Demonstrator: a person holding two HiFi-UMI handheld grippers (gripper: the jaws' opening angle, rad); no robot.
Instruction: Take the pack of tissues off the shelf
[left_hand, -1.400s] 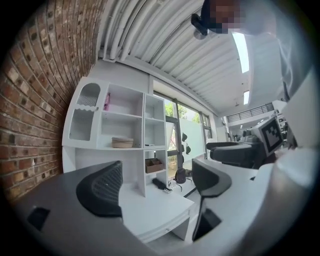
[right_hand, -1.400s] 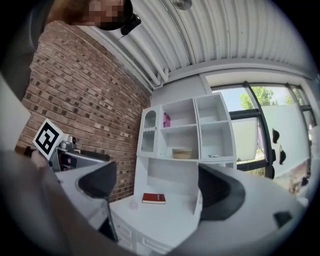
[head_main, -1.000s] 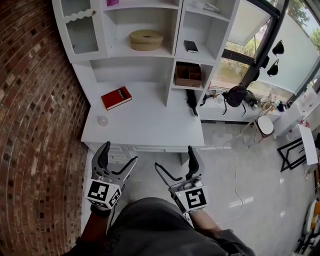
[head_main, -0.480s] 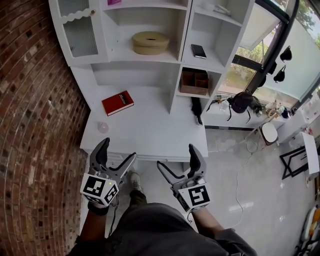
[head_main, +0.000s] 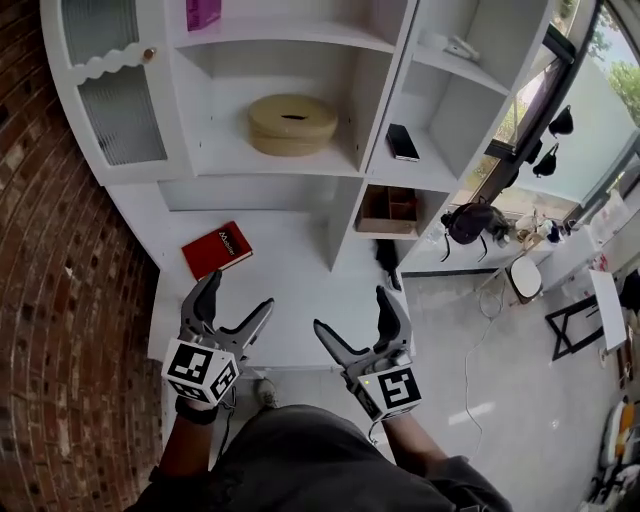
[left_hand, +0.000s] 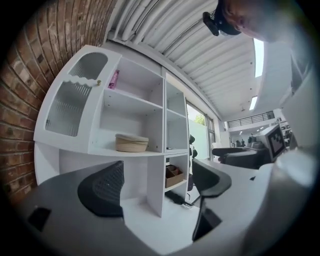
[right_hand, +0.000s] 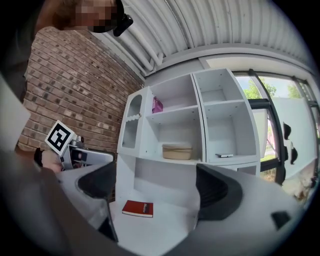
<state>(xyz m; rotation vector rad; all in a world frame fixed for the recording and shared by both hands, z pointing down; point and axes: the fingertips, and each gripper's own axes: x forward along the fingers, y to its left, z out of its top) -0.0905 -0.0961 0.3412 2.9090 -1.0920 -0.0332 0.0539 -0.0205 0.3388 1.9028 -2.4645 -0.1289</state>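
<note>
A pink pack of tissues (head_main: 203, 12) stands on the upper shelf of the white shelf unit (head_main: 270, 170), cut off by the top edge of the head view. It also shows as a small pink shape in the left gripper view (left_hand: 114, 79) and the right gripper view (right_hand: 157, 105). My left gripper (head_main: 238, 295) is open and empty over the desk's front edge, far below the pack. My right gripper (head_main: 350, 310) is open and empty beside it. Nothing lies between the jaws of the left gripper (left_hand: 157, 187) or the right gripper (right_hand: 155, 192).
A tan round lidded box (head_main: 292, 123) sits on the middle shelf, a black phone (head_main: 402, 141) in the right compartment, a brown box (head_main: 388, 208) below it. A red book (head_main: 216, 249) lies on the white desk (head_main: 290, 290). A brick wall (head_main: 50, 330) stands to the left.
The shelf unit has come closer and lower in the head view, so the upper shelf with the pink pack now shows. Both grippers stay open, now reaching over the desk's front edge.
</note>
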